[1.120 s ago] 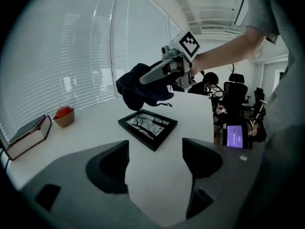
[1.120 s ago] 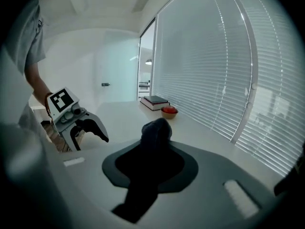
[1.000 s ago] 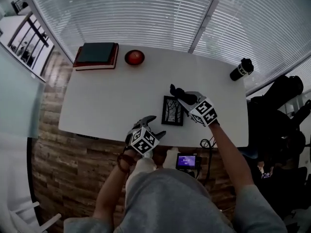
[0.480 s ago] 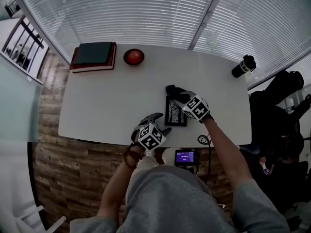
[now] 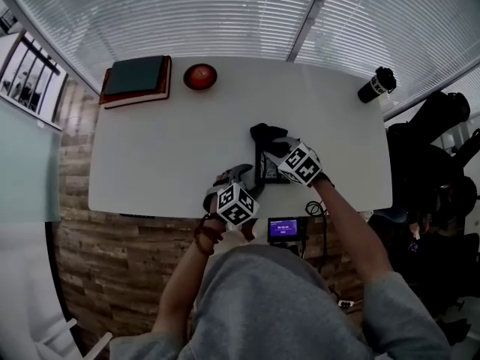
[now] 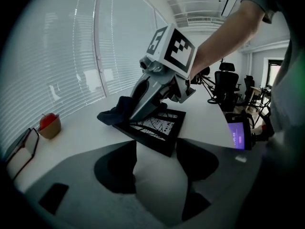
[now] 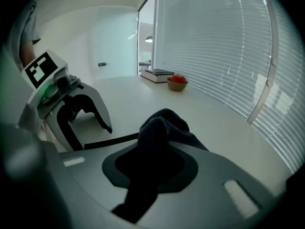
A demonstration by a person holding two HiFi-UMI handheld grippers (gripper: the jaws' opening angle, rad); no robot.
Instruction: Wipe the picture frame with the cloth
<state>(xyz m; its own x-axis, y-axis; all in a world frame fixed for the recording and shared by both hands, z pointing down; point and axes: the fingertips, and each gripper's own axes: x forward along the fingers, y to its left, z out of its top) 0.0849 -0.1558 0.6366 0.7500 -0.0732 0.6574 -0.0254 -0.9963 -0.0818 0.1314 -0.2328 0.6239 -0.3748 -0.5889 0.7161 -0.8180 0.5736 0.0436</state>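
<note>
Right gripper [image 5: 274, 147] was found clamped fully on the dark cloth [image 7: 162, 128], which filled the gap between its 2 jaws and bulged out past their tips in a bunched fold. That fold rested against the far end of the picture frame [image 6: 159, 128], directly beneath the right gripper's tips, with part of the cloth spilling off the frame's edge onto the white table [image 5: 165, 148]. Left gripper [image 6: 155, 163] stood opposite, aimed at the right gripper across the frame, with its jaws partly apart; they had just been closing. The frame's near corner lay in the gap between these 2 jaws, and neither pad was seen pressing on it, so the left gripper held nothing. The frame, black-edged with a light print of dark branches, lay on the table between the 2 grippers, close to the table's near edge. Whether it sat flat or slightly raised under the cloth could not be determined. Well beyond both grippers, toward the blinds, stood a small bowl [image 5: 200, 76] with a red fruit in it, with stacked books [image 5: 135, 77] just beside that on the left gripper's side. A dark bottle [image 5: 375, 85] lay at the far corner on the right gripper's side. Behind the grippers, off the table's near edge, a small lit screen [image 5: 287, 229] was noted.
</note>
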